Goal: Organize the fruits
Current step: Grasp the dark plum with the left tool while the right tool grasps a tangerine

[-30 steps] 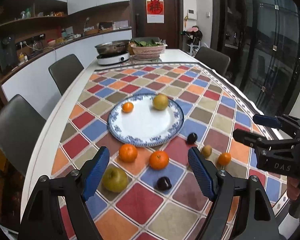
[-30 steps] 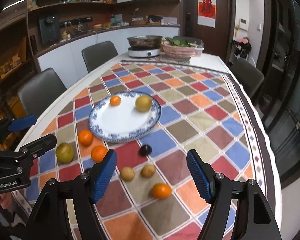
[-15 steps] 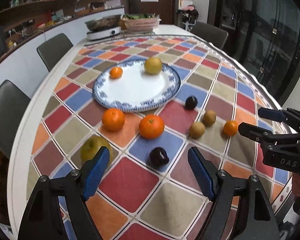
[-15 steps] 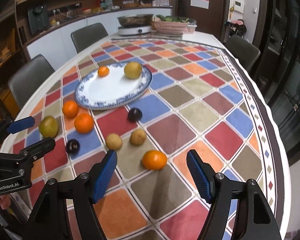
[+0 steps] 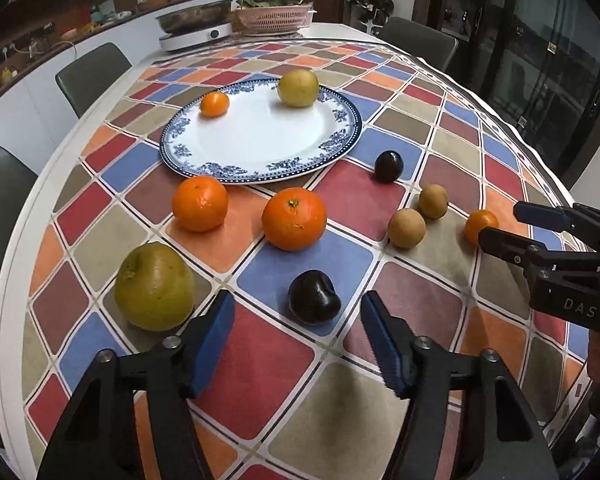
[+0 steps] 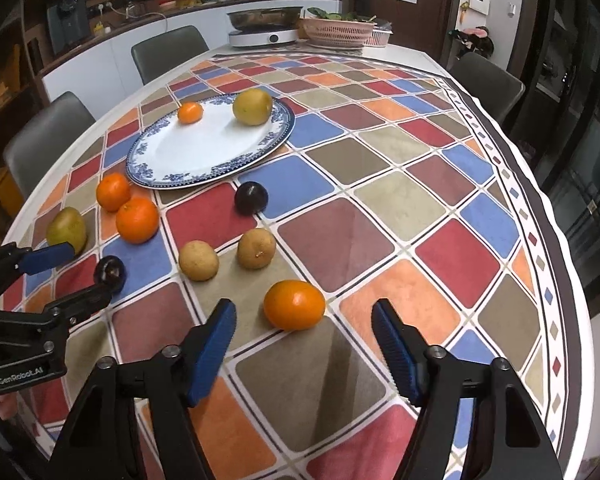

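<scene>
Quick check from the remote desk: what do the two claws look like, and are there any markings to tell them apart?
Both are black angular frames with silver pivot bolts and ribbed blue pads. The left claw body reads "GenRobot.AI" in the right wrist view; the right claw body reads "DAS" in the left wrist view. No cables or sleeves show.

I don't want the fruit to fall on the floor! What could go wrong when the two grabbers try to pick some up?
The dark plum is round and lies ahead of the left gripper, whose fingers are closing; a glancing touch might roll it away. The small orange in front of the right gripper could likewise roll toward the table edge. Both grippers work close together and might bump.
</scene>
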`<state>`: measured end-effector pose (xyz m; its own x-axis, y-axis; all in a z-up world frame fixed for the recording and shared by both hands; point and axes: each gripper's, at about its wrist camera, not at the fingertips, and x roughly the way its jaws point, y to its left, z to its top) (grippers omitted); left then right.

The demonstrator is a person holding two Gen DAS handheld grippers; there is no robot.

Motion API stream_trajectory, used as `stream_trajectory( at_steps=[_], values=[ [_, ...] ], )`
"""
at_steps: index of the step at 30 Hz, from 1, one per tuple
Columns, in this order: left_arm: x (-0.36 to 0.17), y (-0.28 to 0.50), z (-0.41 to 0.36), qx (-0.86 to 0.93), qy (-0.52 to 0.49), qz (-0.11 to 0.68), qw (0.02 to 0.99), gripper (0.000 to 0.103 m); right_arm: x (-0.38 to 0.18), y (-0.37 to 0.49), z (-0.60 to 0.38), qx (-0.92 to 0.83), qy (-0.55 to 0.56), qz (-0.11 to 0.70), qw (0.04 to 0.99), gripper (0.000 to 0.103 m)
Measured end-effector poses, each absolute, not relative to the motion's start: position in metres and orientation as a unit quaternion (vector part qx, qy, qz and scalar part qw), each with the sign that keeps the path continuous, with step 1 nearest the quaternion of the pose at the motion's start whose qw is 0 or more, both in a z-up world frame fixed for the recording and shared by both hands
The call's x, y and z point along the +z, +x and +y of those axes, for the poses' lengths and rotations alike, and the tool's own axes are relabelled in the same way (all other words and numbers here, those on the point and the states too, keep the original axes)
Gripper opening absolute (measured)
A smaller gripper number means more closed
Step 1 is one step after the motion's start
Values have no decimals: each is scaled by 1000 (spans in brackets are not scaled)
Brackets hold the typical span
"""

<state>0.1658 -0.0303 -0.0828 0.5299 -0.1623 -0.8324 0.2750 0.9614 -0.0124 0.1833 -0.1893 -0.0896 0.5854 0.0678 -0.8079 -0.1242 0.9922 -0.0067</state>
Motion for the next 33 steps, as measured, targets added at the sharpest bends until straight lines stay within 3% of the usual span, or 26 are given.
stream_trajectory(
  at_steps=[3, 7, 11, 14, 33],
  values=[
    [-87, 169, -32, -130, 60, 473, 869, 54, -96, 189, -190, 58, -27, 460, 885, 55],
    [-92, 173, -34, -136, 60, 479, 865, 41, -102, 192, -189, 62, -31, 464, 883, 53],
    [-94, 176, -34, -149, 46, 488, 859, 30, -106, 195, -190, 70, -28, 470, 880, 44],
    [-95, 175, -36, -147, 53, 484, 861, 29, -107, 196, -188, 76, -27, 470, 879, 37],
    [-59, 160, -33, -155, 51, 435, 886, 29, -78, 181, -182, 95, -20, 437, 894, 37]
  ],
)
